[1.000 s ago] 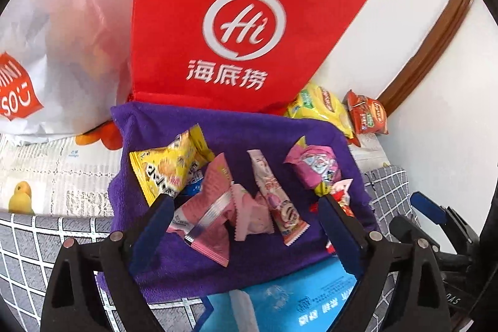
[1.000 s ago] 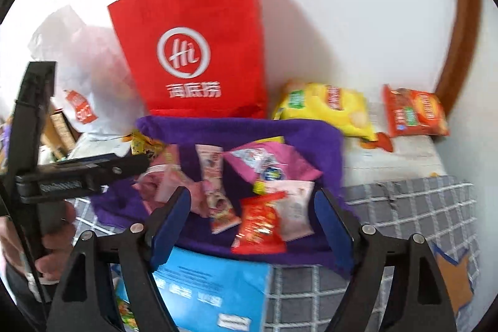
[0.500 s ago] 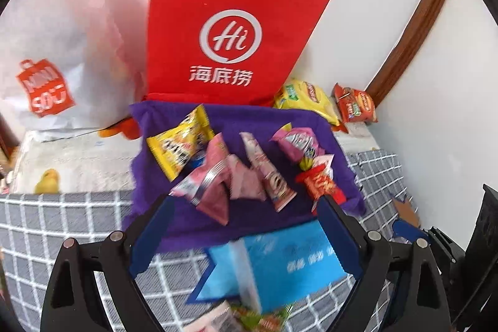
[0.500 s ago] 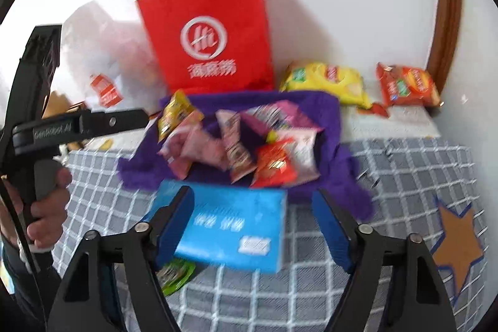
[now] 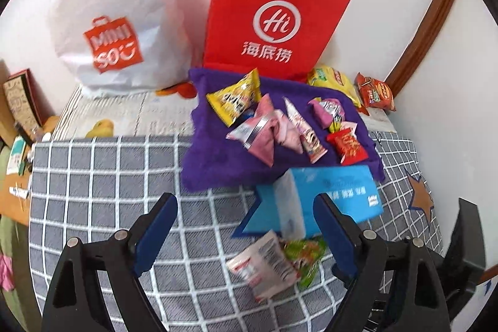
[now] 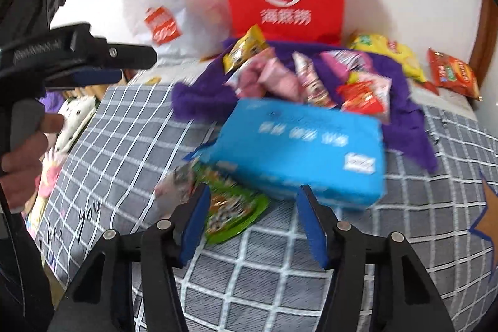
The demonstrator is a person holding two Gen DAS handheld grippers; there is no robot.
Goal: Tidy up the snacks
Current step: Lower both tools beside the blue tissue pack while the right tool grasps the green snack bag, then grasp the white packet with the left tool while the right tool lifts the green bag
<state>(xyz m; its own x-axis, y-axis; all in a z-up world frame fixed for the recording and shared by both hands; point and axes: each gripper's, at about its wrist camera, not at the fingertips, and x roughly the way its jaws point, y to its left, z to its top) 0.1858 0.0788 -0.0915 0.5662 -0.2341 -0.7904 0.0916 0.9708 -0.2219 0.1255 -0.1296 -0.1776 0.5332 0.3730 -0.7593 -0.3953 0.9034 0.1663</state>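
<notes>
I've pulled both cams back vs 1 s ago, so more grey checked cloth [image 5: 102, 176] shows, w/ the purple towel [image 5: 211, 157] and its snack packets [image 5: 264, 129] now farther off. The blue box [image 6: 298, 145] sits at the towel's near edge, green packet [image 6: 233, 207] and white packet [image 5: 264, 266] newly in view beside it. Left gripper [image 5: 246, 223] and right gripper [image 6: 252, 223] both gape wide, holding nothing.
</notes>
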